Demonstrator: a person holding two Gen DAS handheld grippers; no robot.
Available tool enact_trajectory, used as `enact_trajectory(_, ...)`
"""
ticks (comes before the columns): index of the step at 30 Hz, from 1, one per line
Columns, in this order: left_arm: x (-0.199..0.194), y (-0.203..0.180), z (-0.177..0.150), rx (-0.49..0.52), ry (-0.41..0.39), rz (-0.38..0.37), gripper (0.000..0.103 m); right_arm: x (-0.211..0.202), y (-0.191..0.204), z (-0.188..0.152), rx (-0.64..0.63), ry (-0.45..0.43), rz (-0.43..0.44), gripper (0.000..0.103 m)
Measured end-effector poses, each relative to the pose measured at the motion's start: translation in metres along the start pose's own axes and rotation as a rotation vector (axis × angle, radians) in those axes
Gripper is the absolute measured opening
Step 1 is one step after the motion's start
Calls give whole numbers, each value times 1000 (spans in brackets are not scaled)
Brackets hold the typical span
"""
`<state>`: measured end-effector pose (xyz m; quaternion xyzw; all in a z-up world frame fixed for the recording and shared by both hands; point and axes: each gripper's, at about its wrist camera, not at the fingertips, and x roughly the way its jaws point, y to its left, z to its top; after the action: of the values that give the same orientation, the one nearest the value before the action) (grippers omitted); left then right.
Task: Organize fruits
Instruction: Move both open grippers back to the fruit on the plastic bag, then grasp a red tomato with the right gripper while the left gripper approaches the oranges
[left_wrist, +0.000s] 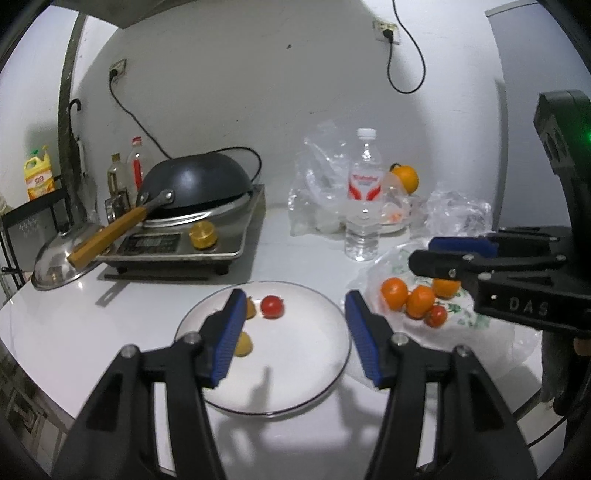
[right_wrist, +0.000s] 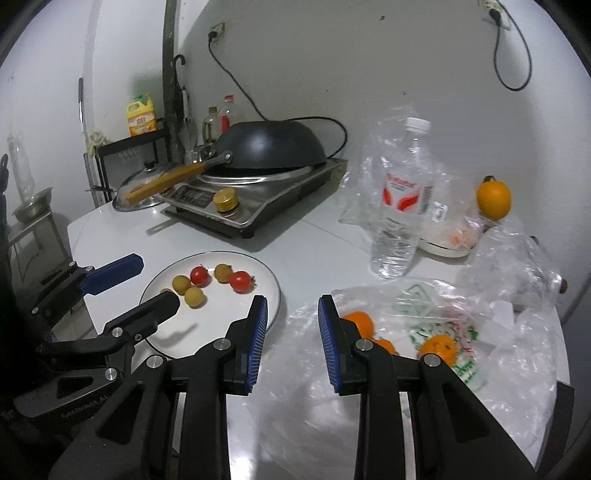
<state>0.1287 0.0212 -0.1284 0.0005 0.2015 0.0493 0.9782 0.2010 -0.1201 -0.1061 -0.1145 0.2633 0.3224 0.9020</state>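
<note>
Plate (left_wrist: 332, 354) w/ tomatoes under left gripper (left_wrist: 295, 314), wide, empty; right gripper (right_wrist: 292, 314) wide over bagged oranges (right_wrist: 437, 347).

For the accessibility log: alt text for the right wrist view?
Open right gripper hovers over a plastic bag of oranges, beside a white plate holding two cherry tomatoes and three small yellow fruits; open left gripper at left.

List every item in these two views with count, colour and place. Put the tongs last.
plate: 1, white, front of counter
cherry tomatoes: 2, red, on plate
small round fruits: 3, yellow-brown, on plate
oranges: at least 3, on printed plastic bag
lone orange: 1, behind water bottle
wok: 1, black, upturned on cooker
left tongs: open, over plate
right tongs: open, over bag
</note>
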Motion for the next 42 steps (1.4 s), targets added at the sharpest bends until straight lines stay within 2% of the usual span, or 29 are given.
enact_trajectory(14, -4, -40, 12, 61, -24, -33, 57, -33, -35, -17, 41, -31, -62, 30)
enact_trajectory(24, 8, -68, 15, 87, -5, -70, 57, -44, -64, -28, 74, -39, -90, 30)
enact_trajectory(42, 47, -102, 11, 143, 56, -87, 57, -28, -107, -36, 109, -28, -99, 31)
